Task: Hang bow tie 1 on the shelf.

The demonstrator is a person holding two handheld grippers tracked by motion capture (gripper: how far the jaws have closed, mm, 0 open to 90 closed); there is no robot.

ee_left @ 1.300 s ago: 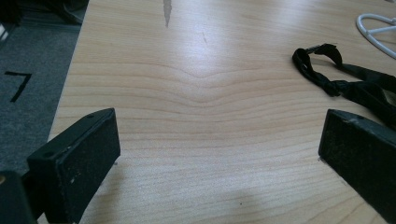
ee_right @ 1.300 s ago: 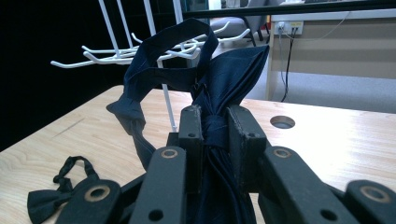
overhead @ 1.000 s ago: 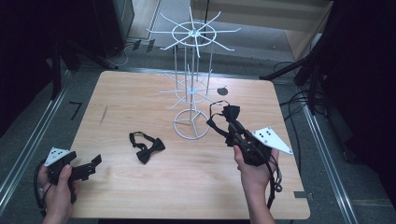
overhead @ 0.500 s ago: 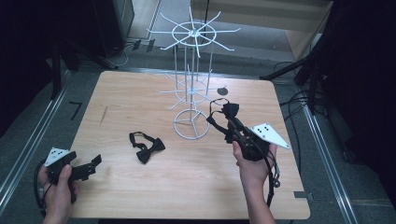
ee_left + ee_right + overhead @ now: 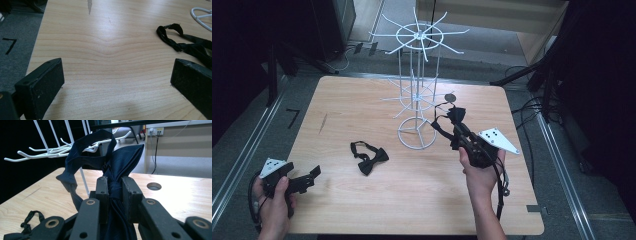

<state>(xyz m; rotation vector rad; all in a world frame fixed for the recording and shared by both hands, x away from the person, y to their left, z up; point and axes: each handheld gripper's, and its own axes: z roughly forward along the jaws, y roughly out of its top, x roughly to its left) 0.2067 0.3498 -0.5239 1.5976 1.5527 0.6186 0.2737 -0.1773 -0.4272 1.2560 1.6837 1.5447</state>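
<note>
Jaws of my right gripper (image 5: 115, 192) are pinched tight on the knot of a dark bow tie (image 5: 120, 162), its strap looping up beside the white wire rack (image 5: 416, 90). My right hand (image 5: 479, 172) holds it raised and angled toward that rack. My left gripper (image 5: 294, 181) rests low at the table (image 5: 362, 100) edge, jaws wide with nothing between them, a second bow tie (image 5: 368, 156) lying flat near it.
</note>
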